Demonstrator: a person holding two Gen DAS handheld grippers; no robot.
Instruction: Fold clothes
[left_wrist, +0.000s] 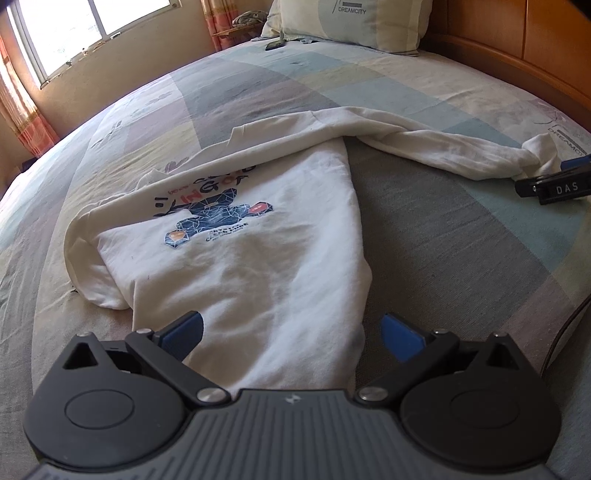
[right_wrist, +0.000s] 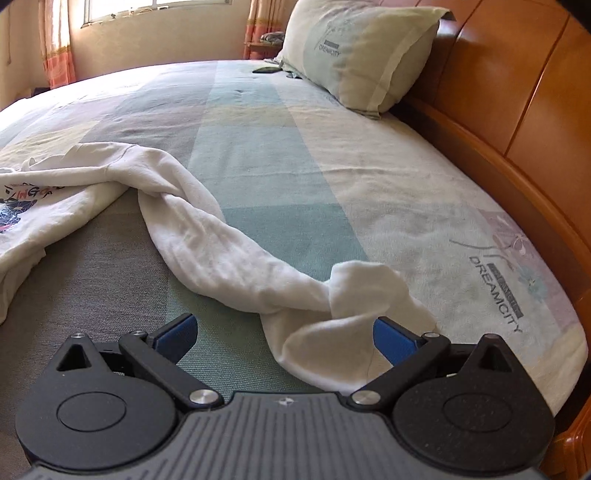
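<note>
The white sweatshirt (left_wrist: 236, 258) lies crumpled on the bed (left_wrist: 424, 236). Its printed lettering is partly folded under at the upper edge, so the words cannot be read whole. Its lower hem runs out of sight beneath the body of the left tongs (left_wrist: 291, 334) at the bottom of the left wrist view. One sleeve (right_wrist: 229, 251) is twisted like a rope and trails toward the right of the frame, its cuff end bunched so the opening cannot be made out.

In the left wrist view the right tongs (left_wrist: 554, 186) are cut off by the right edge of the frame, and only a black piece marked "DAS" with a bit of blue shows there.

Bare bedsheet lies open to the right of the shirt body and across the upper middle of both frames. The wooden headboard (right_wrist: 517, 110) bounds the bed along the right side, with a pillow (right_wrist: 354, 51) at the top and a small dark object (right_wrist: 266, 69) just beside it, too small to identify.

The left tongs stand apart, with the shirt's lower body between their blue pads. In the right wrist view the right tongs (right_wrist: 284, 334) also stand apart, with the sleeve's bunched end lying between the pads, nearer the right one.
</note>
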